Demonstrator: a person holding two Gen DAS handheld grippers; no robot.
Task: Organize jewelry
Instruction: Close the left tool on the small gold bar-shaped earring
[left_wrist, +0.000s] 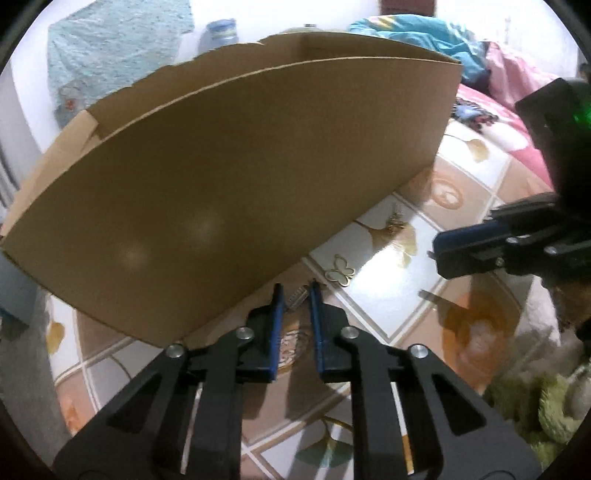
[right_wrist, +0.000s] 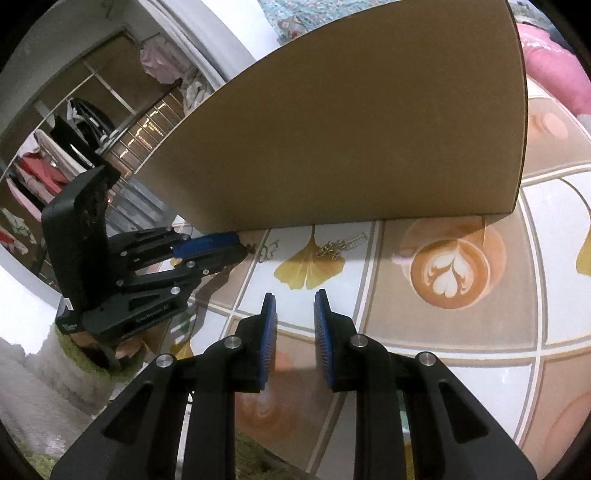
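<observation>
My left gripper (left_wrist: 295, 290) points down at the patterned tablecloth (left_wrist: 388, 295), right at the foot of a big cardboard box (left_wrist: 229, 177). Its blue pads stand a narrow gap apart, with a small silver ridged piece (left_wrist: 296, 298) lying between the tips; I see no firm contact. A pale butterfly pendant (left_wrist: 340, 271) lies just to the right of it, and a gold chain (left_wrist: 397, 219) further back. In the right wrist view, my right gripper (right_wrist: 294, 297) hovers open and empty over the cloth, short of the gold chain (right_wrist: 340, 245) and butterfly pendant (right_wrist: 267, 251).
The cardboard box (right_wrist: 351, 129) fills the back of both views and hides its inside. The left gripper (right_wrist: 245, 249) appears at the left of the right wrist view and the right gripper (left_wrist: 439, 251) at the right of the left one. Green shaggy fabric (left_wrist: 546, 406) borders the cloth.
</observation>
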